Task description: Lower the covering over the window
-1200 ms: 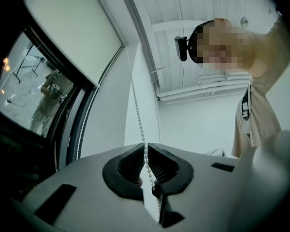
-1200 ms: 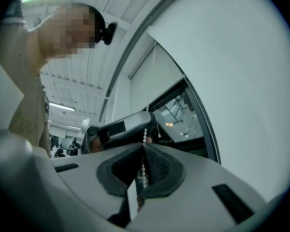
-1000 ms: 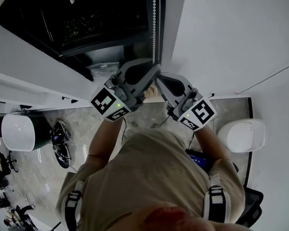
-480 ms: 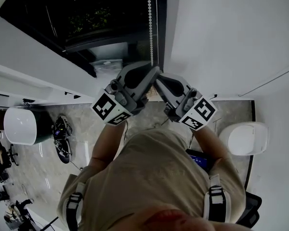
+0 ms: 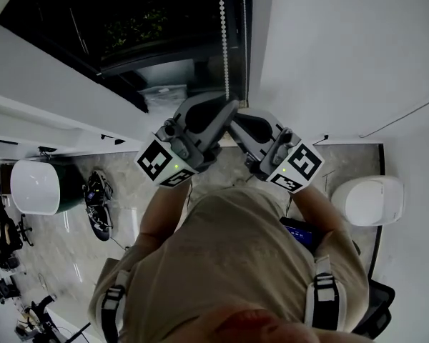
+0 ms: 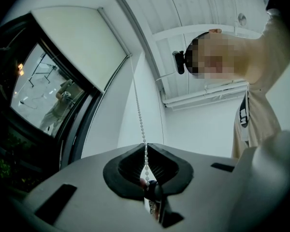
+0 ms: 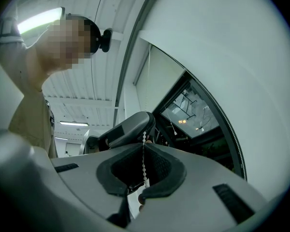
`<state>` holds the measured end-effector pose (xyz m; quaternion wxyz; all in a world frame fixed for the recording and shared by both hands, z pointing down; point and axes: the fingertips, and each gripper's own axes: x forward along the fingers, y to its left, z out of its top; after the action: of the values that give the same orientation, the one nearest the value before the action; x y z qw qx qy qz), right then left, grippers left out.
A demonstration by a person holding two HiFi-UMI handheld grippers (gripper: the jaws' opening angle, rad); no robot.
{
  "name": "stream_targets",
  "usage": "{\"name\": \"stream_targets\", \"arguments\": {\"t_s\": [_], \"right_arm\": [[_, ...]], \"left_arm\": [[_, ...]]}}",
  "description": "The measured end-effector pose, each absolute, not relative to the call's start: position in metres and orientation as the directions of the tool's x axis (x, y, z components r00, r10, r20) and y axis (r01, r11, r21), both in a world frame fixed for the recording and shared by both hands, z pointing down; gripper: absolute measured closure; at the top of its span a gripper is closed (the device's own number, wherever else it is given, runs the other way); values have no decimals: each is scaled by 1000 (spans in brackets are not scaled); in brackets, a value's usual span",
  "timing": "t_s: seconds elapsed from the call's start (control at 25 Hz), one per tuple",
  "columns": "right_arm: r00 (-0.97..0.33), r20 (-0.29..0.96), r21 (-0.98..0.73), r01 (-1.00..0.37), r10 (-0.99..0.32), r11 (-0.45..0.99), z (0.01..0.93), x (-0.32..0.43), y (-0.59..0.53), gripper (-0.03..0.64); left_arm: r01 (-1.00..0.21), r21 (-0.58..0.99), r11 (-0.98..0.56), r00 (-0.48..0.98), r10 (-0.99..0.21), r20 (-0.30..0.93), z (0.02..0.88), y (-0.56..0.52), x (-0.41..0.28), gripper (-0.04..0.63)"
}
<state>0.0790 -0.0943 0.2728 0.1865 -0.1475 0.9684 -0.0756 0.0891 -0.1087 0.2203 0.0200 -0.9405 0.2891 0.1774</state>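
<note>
Here, a person stands close to a dark window [image 5: 129, 27] and holds 2 grippers up in front of the chest. Both grippers are shut on the white bead chain [image 5: 222, 41]. The chain hangs down by the right edge of the window, next to the white wall [image 5: 343, 48].

The left gripper [image 5: 227, 110] has its jaws almost all the way together. In the left gripper view the beads run straight down into the thin gap between its 2 black pads [image 6: 128, 166] and are pinched there. The right gripper [image 5: 237, 120] is shut just as tight, and in the right gripper view a short run of beads goes down between its own pads too. The 2 tips sit just beside each other, almost touching, and both point up a little (their cubes [image 5: 164, 163] with square marks face the head camera).

The roller blind [image 6: 82, 42] — the covering — is pale and only part way down. It hides the top of the glass, while the lower part of the window is bare and dark, with small lights shining in it. The chain goes up to a corner of the blind.
</note>
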Motion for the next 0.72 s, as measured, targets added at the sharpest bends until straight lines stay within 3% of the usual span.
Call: {"name": "stream_targets", "arguments": {"t_s": [0.72], "right_arm": [[-831, -309, -185, -424, -462, 887, 270, 13, -74, 601]], "left_arm": [[-404, 90, -911, 843, -408, -349, 222, -90, 24, 569]]}}
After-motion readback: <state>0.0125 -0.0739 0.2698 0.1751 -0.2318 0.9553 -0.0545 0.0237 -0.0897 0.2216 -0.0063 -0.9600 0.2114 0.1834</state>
